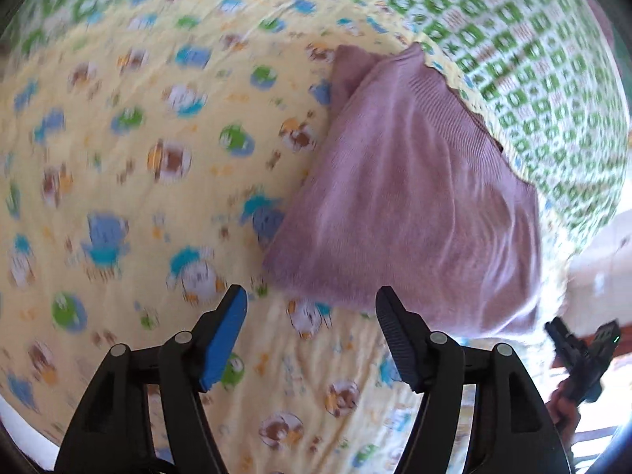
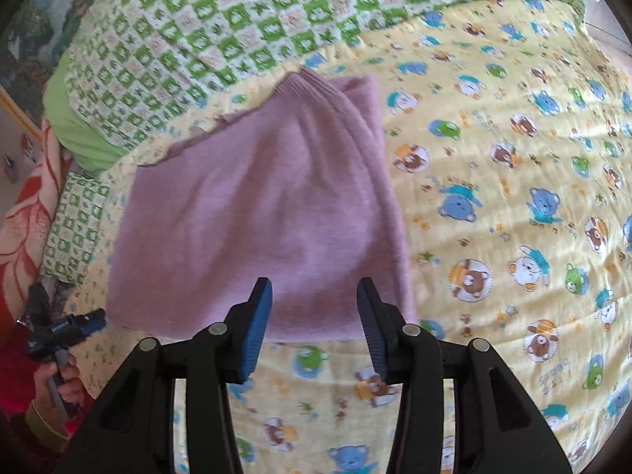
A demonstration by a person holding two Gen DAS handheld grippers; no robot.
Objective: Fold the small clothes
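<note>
Both tools are up off the cloth, and the pink knit sweater [image 2: 256,213] lies on the yellow cartoon-bear bedsheet [image 2: 493,197], its far edge right against the green checked quilt [image 2: 221,27]. In the left wrist view a corner of that quilt laps over the sweater's far right side. The garment looks already doubled into a rough trapezoid, ribbed band at the end nearest the quilt, so my read is that we're between folds, lining up for the next one.

The right gripper [image 2: 314,304] hovers at the sweater's near hem, jaws spread wide, nothing between the blue pads. The left gripper [image 1: 312,308] hangs just off the sweater's near-left corner, equally wide open and empty, over bare sheet. That view is smeared with blur, so fine detail there is lost.

What comes next, I'd judge: each tool needs to drop onto the near hem, one toward each corner, pinch all the layers together, and carry that edge toward the ribbed band. The knit is soft and thick, so a shallow bite could catch only the top layer.
</note>
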